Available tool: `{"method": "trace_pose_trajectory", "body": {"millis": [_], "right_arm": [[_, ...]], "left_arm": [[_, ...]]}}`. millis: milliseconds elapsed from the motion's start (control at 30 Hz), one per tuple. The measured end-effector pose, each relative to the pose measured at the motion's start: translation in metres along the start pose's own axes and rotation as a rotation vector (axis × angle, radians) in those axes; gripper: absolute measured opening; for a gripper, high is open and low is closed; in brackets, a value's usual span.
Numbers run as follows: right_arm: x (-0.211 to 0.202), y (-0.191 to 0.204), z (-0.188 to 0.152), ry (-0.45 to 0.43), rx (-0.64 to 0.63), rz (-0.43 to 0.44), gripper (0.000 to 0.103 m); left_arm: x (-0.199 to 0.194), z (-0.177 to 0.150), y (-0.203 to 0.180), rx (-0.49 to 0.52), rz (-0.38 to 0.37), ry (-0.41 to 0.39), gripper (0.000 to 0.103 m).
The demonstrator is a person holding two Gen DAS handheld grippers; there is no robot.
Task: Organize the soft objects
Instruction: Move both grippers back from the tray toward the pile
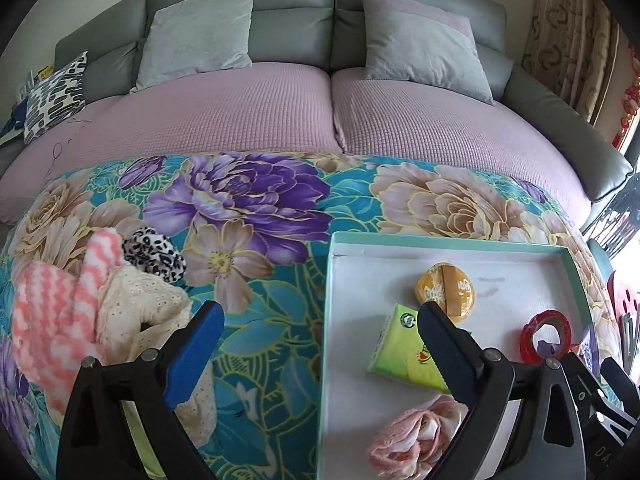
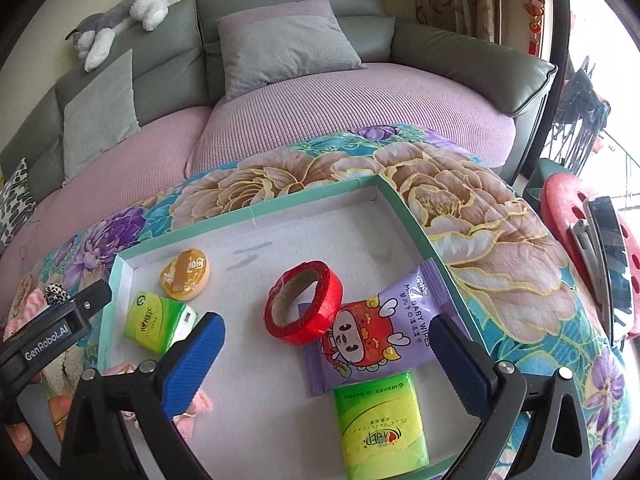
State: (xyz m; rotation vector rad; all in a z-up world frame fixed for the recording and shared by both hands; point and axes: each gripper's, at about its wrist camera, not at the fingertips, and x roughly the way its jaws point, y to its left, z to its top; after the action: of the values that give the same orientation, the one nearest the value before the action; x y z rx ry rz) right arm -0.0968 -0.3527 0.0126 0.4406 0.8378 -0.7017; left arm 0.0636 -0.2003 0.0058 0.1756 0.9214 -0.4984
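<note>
A shallow teal-rimmed box (image 1: 452, 239) (image 2: 256, 210) lies on a floral blanket. In it are a yellow round pack (image 1: 446, 286) (image 2: 185, 274), two green tissue packs (image 1: 404, 350) (image 2: 378, 426), a red tape roll (image 2: 304, 302) (image 1: 546, 334), a purple baby-wipes pack (image 2: 376, 330) and a pink cloth (image 1: 412, 436). Left of the box lie a pink-white knit piece (image 1: 56, 312), a cream lace cloth (image 1: 148, 312) and a leopard scrunchie (image 1: 154, 254). My left gripper (image 1: 320, 328) is open and empty over the box's left edge. My right gripper (image 2: 328, 340) is open and empty above the tape and wipes.
A grey sofa with purple seat covers (image 1: 280, 112) holds two grey cushions (image 1: 200, 34) and a patterned pillow (image 1: 54, 94). A plush dog (image 2: 120, 16) lies on the sofa back. A red stool (image 2: 576, 232) with a phone stands at the right.
</note>
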Motion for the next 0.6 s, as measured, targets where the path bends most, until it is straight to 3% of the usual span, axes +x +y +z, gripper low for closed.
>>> {"method": "trace_pose_trajectory", "body": {"millis": [600], "right_arm": [[-0.028, 0.055, -0.01, 0.004, -0.122, 0.093, 0.103]], "left_arm": [[-0.048, -0.007, 0.052, -0.076, 0.058, -0.018, 0.098]]}}
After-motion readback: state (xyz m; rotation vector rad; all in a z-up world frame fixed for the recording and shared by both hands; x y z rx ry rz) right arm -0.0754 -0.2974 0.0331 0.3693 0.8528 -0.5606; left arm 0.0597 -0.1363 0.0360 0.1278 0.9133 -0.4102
